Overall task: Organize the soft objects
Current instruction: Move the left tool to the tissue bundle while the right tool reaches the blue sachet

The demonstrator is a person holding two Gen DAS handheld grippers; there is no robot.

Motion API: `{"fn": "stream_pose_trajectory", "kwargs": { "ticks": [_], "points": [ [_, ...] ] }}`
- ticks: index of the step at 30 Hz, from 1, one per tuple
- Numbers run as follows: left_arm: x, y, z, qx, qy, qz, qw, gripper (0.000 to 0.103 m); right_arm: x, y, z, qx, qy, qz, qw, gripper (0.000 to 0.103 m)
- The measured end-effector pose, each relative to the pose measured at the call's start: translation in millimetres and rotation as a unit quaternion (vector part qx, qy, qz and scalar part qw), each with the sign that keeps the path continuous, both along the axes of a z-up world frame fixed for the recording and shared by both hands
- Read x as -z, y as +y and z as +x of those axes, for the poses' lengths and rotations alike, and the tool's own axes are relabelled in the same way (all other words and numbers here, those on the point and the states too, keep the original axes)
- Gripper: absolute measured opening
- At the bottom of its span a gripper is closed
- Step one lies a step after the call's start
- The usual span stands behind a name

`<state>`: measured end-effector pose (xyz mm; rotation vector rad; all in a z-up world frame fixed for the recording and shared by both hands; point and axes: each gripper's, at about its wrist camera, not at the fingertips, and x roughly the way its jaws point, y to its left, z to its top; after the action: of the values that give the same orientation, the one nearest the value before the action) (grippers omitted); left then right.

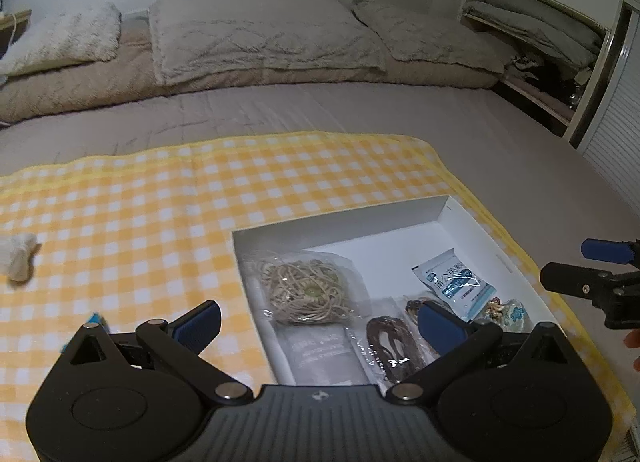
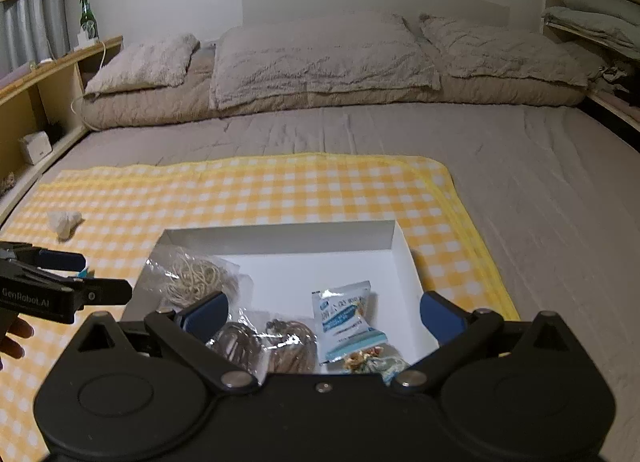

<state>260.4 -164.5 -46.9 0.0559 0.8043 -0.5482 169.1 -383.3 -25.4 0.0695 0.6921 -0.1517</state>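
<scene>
A white open box [image 1: 436,218] [image 2: 396,250] lies on a yellow checked cloth [image 1: 160,198] [image 2: 248,190] on the bed. In it lie a clear bag of beige cord [image 1: 308,286] [image 2: 192,274], bagged brown cords [image 1: 390,346] [image 2: 288,346], a blue and white sachet [image 1: 456,282] [image 2: 346,318] and a small colourful trinket [image 1: 508,312] [image 2: 366,358]. My left gripper [image 1: 320,322] hangs open above the box's near left part, holding nothing. Open and empty too, my right gripper [image 2: 324,314] hovers over the box's near side. A white crumpled soft object [image 1: 18,258] [image 2: 64,222] rests on the cloth far to the left.
Grey pillows [image 1: 260,34] [image 2: 320,58] line the head of the bed [image 2: 540,190]. On the left stands a wooden shelf [image 2: 40,74] with a green bottle [image 2: 88,20]. Shelves with bedding [image 1: 532,22] are at the right. A person's fingers [image 2: 16,336] show by the left gripper.
</scene>
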Motion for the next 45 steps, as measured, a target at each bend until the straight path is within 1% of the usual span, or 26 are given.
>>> {"fn": "stream_pose_trajectory", "kwargs": {
  "ticks": [8,14,23,29,34,41,45],
  "points": [
    [-10.8,27.1,-1.3,-0.031,-0.026,0.006,0.9992,0.103,-4.1,16.7,8.2,0.008,-0.003,-0.002,1.000,0.103],
    [-14.6,57.0,5.6,-0.065,-0.034,0.011,0.9972,0.103,-6.7,40.1,20.4,-0.006,-0.008,-0.007,1.000,0.103],
    [-16.6,112.1,21.3,-0.123,-0.041,0.022,0.9914,0.103,-5.7,84.4,47.5,-0.030,-0.021,-0.005,0.999,0.103],
    [-16.6,151.2,35.1,-0.164,-0.047,0.026,0.9850,0.103,-3.3,117.9,68.5,-0.051,-0.031,0.002,0.998,0.103],
    [-14.9,185.7,51.3,-0.205,-0.056,0.029,0.9768,0.103,0.5,149.6,81.7,-0.077,-0.038,0.004,0.996,0.103],
    [-6.3,225.3,79.2,-0.258,-0.070,0.028,0.9633,0.103,13.8,196.5,97.9,-0.139,-0.043,-0.002,0.989,0.103],
    [3.6,234.0,98.9,-0.268,-0.078,0.043,0.9594,0.103,25.2,219.2,109.0,-0.170,-0.039,-0.004,0.985,0.103]
  ]
}}
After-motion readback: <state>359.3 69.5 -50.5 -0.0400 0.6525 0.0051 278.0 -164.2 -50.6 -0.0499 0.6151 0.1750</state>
